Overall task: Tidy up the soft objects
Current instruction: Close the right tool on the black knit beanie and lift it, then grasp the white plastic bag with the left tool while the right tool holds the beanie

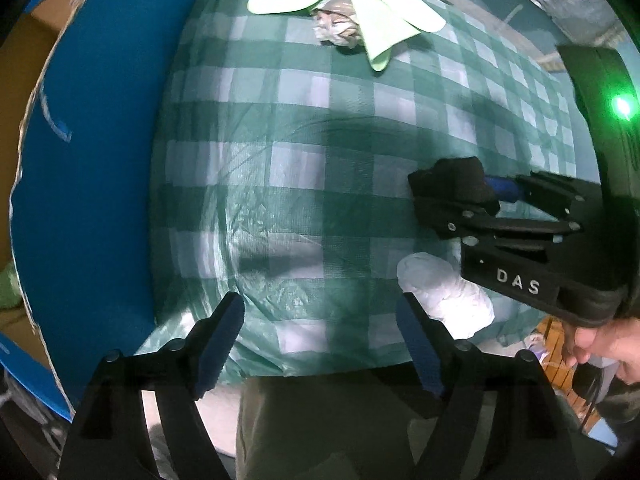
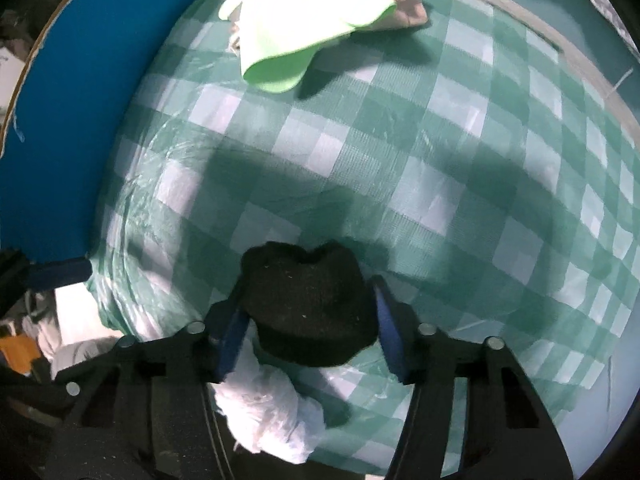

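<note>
Blue board (image 1: pixel 100 160): stands along the left edge of the checked tablecloth (image 1: pixel 280 140). Left gripper (image 1: pixel 320 344): fingers spread wide, nothing between them, hovering over the near edge of the cloth. Green cloth (image 1: pixel 360 4): lies at the far edge, draped over a brownish crumpled item (image 1: pixel 336 28), long axis running roughly left to right. White bundle (image 1: pixel 444 296): rests at the near right edge, just below the right gripper. Right gripper (image 2: pixel 310 320): pinching a black knitted item (image 2: pixel 308 304), which bulges forward between the blue pads (image 2: pixel 390 340); whether it clears the cloth cannot be told. The item is bunched, with no clear long axis, its notched end pointing away from the holder. Step in hand, by judgement: carrying the black item to a sorting spot. Next move likely calls for setting it beside the far pile, then releasing.
</note>
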`<state>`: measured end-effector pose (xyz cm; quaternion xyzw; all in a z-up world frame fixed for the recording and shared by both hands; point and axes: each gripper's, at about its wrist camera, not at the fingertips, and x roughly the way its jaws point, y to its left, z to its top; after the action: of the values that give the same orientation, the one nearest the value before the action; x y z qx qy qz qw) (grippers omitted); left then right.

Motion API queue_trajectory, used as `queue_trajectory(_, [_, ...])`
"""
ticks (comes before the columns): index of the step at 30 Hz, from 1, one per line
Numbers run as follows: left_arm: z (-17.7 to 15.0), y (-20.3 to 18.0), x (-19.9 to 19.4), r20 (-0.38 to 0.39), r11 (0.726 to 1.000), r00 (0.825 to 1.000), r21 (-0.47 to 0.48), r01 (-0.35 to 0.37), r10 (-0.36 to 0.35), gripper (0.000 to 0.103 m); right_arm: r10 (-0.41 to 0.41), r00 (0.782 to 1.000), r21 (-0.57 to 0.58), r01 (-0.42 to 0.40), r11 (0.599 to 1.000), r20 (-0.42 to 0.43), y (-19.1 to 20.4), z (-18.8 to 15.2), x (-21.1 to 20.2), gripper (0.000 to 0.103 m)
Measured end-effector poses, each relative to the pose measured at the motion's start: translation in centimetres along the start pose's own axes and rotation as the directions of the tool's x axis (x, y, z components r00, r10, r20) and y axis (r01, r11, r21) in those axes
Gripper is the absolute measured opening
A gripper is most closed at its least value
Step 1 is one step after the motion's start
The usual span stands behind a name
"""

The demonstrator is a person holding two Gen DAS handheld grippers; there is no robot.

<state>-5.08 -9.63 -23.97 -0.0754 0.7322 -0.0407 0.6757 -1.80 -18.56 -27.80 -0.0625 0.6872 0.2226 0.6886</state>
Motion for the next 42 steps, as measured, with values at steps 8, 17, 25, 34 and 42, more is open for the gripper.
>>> queue_trajectory(8, [-1.1,-0.6,-0.2,0.023,0.985,0.997,-0.149,0.082,-0.08,0.08,0.027,1.0,-0.025,-0.027,0.999,0.014,-1.9,-0.8,-1.3,0.042])
queue_trajectory(17, [-1.6,-3.1,1.2,0.023,0.949,0.992,-0.291,0.122,-0.12,0.08,0.038,0.999,-0.039,-0.036,0.999,0.039,-5.1,-3.0,-3.8,0.041])
queue_trajectory(25, [-1.2,-5.2,2.9,0.02,0.932,0.992,-0.341,0.121,-0.121,0.08,0.036,0.999,-0.027,-0.035,0.999,0.035,-7.6,-4.1,-4.5,0.041])
queue_trajectory(34, [-1.0,-6.5,5.5,-0.021,0.928,0.994,-0.36,0.096,-0.111,0.08,0.036,0.999,-0.027,-0.035,0.999,0.037,-8.8,-3.7,-4.4,0.042])
queue_trajectory(42, [0.0,-9.0,6.8,-0.052,0.955,0.998,-0.296,0.003,-0.02,0.054,0.049,0.998,-0.041,-0.047,0.998,0.038,-8.8,-3.3,-4.5,0.042])
